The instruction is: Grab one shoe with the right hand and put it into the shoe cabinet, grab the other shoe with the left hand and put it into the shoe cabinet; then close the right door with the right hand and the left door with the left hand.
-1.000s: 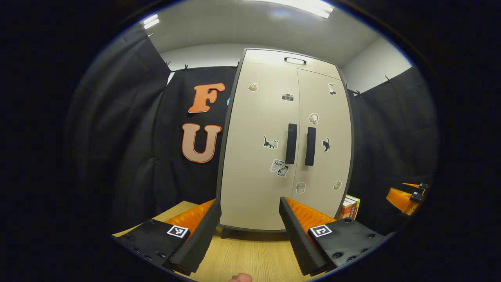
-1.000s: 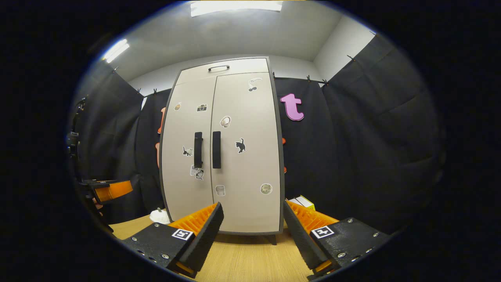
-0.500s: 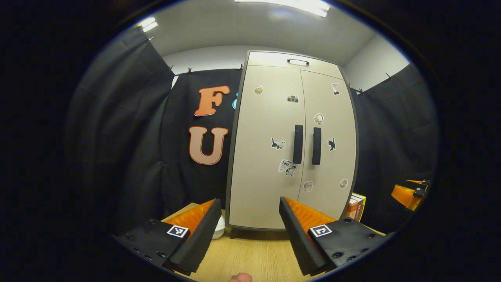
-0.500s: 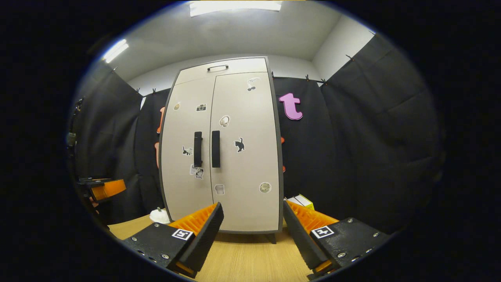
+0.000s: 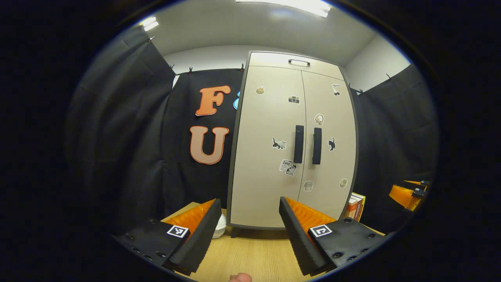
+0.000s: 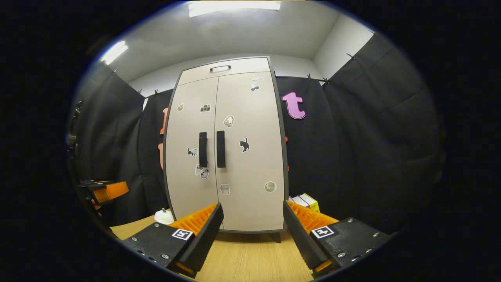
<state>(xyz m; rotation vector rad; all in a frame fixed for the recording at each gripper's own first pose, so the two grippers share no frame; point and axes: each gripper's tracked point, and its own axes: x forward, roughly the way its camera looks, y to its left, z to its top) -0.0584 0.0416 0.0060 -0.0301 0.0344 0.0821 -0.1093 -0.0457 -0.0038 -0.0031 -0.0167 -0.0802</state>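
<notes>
From the left gripper view I have my left tool [image 5: 248,223] spread wide with nothing between its fingers, held above the wooden bench [image 5: 250,254]. Straight ahead of it, a little toward its right finger, stands the shoe cabinet [image 5: 291,141], upright on short legs at the far end of the bench. Both of its doors sit flush: the left door [image 5: 266,156] and the right door [image 5: 330,164] meet at a centre seam, and the two dark vertical handles [image 5: 307,144] flank that seam close together. Small stickers dot both doors, and a slim handle sits on the panel across the top. I cannot see any shoe from here; with the doors flat against the frame, whatever is inside is hidden.

Just beyond my left finger, a small white object [image 5: 220,229] rests on the bench beside the cabinet's near corner; I cannot tell what it is. Beyond my right finger, a few books [image 5: 354,205] stand by the cabinet's other side. Farther off to the right I catch part of the other tool.

From the right gripper view my right tool [image 6: 252,223] is likewise spread and empty, above the same bench [image 6: 250,258]. The cabinet [image 6: 227,149] is dead ahead, shifted slightly toward my left finger, doors flush here too. The white object [image 6: 164,216] lies beyond my left finger, a yellow-edged box [image 6: 307,201] beyond my right one, and the left tool shows at the far left edge.
</notes>
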